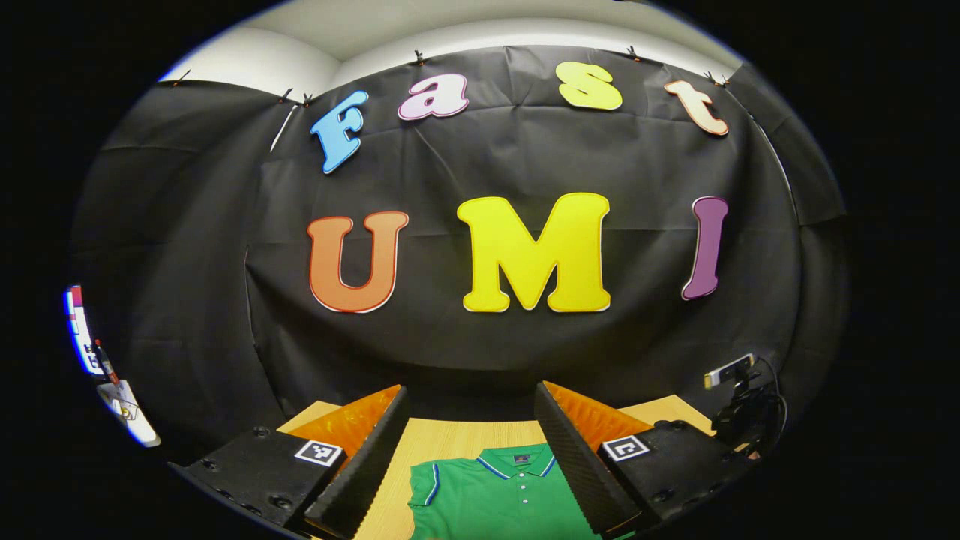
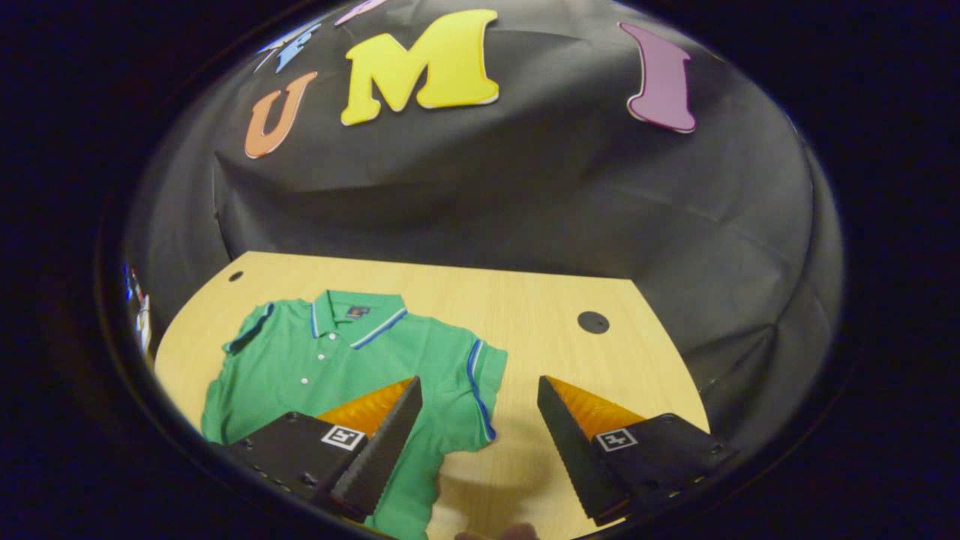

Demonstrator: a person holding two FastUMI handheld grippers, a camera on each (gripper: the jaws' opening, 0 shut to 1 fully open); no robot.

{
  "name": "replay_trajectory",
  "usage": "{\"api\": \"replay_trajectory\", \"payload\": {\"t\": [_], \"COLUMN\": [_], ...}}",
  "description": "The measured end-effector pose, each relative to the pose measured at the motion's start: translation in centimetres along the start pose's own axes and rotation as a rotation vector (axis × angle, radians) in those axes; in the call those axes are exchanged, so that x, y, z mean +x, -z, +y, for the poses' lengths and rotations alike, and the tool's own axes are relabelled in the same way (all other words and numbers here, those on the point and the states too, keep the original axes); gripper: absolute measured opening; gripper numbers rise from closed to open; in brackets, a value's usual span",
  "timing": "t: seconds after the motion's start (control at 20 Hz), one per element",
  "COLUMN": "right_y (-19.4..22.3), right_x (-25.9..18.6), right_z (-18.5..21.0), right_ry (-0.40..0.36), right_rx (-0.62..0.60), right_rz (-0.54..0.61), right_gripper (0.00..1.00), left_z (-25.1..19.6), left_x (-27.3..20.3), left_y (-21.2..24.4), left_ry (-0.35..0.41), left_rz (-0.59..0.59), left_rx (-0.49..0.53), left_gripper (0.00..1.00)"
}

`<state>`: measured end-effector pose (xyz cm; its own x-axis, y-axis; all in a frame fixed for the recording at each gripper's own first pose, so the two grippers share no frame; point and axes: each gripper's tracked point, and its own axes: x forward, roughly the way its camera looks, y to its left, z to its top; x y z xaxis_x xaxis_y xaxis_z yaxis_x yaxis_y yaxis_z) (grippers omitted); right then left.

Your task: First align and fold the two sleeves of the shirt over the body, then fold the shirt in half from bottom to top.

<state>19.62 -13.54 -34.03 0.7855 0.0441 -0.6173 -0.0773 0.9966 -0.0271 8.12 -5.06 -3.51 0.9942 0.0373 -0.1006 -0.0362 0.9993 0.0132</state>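
Note:
A green polo shirt (image 2: pixel 337 360) with blue-trimmed collar and sleeve cuffs lies flat on the wooden table (image 2: pixel 525 300), collar toward the wall. Its right sleeve (image 2: pixel 480 390) spreads out to the side. My right gripper (image 2: pixel 480 397) hovers open above that sleeve's edge, nothing between its fingers. In the left gripper view the shirt's collar and chest (image 1: pixel 499 491) lie low between the fingers of my left gripper (image 1: pixel 469 409), which is open and raised above the shirt, pointing at the wall. The shirt's lower part is hidden in both views.
A round dark hole cover (image 2: pixel 592 322) sits in the table right of the shirt, a smaller one (image 2: pixel 235 276) at the far left corner. A small camera on a stand (image 1: pixel 739 405) sits at the table's right edge. Bare tabletop lies right of the sleeve.

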Motion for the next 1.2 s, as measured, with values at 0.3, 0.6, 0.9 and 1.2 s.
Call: {"api": "replay_trajectory", "payload": {"t": [0.3, 0.6, 0.9, 1.2], "right_y": [4.2, 6.0, 3.5, -0.7], "right_x": [5.4, 6.6, 5.0, 2.3], "right_z": [0.1, -0.1, 0.4, 3.0], "right_ry": [-0.044, -0.071, -0.124, -0.136], "right_rx": [-0.011, 0.087, 0.147, 0.146], "right_rz": [0.13, 0.213, 0.183, 0.12], "right_gripper": [0.8, 0.08, 0.0, 0.0], "left_z": [-0.1, -0.8, -1.1, 0.8], "left_x": [0.8, 1.0, 0.6, -0.7], "left_y": [1.2, 1.9, 2.0, 2.3], "left_ry": [-0.018, -0.023, -0.028, -0.089], "left_rz": [0.034, 0.049, 0.049, 0.063], "left_rx": [0.041, 0.059, 0.049, 0.03], "left_gripper": [1.0, 1.0, 1.0, 1.0]}}
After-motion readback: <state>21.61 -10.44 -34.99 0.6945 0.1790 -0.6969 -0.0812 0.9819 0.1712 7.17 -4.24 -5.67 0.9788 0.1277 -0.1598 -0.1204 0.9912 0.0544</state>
